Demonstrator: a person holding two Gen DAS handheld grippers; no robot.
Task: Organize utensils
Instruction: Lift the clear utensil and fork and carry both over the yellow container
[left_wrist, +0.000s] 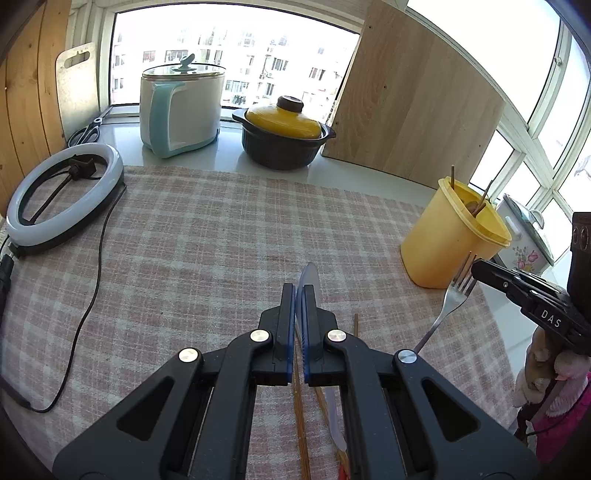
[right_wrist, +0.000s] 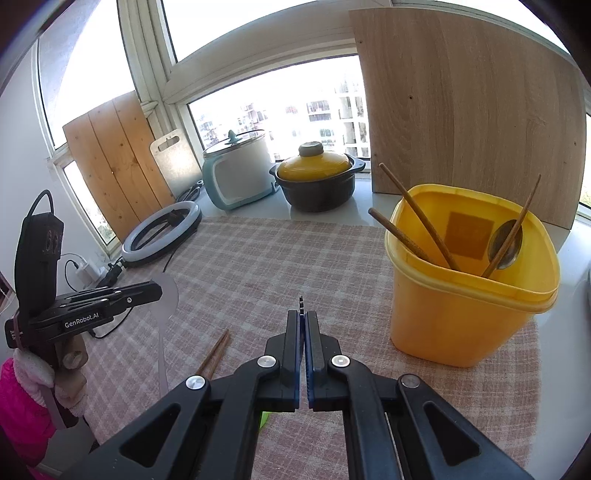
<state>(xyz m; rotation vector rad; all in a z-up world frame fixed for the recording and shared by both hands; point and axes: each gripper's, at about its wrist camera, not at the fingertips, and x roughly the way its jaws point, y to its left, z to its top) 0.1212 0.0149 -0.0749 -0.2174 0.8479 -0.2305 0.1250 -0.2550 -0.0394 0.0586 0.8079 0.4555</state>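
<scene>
1. Surface: pink-and-white checked cloth (left_wrist: 207, 236) over a white counter, under a wide window looking out on apartment blocks.
2. Backdrop: a pale wooden board (right_wrist: 469, 122) leans against the window behind the tub; a plank panel (right_wrist: 110, 162) and a grey cutting board (right_wrist: 177, 162) stand at the far left.
3. Sill: white rice cooker (left_wrist: 183, 107) with teal handle and glass lid; beside it a dark clay pot (left_wrist: 282, 142) with a yellow lid.
4. Cloth, far left: ring light (left_wrist: 62, 199) lying flat, its cable trailing across the cloth.
5. Container: yellow plastic tub (right_wrist: 469, 306), upright at the cloth's right edge. Contents: three wooden chopsticks (right_wrist: 417, 218) and a metal spoon (right_wrist: 504, 245), all leaning on the walls.
6. My left gripper (left_wrist: 299, 295): clenched on a translucent plastic knife (right_wrist: 168, 291), blade tip projecting past the fingers, lifted off the cloth.
7. My right gripper (right_wrist: 303, 317): clenched on a metal fork (left_wrist: 452, 299), tines forward, raised near the tub.
8. Loose on the cloth beneath: a pair of wooden chopsticks (right_wrist: 216, 352).
</scene>
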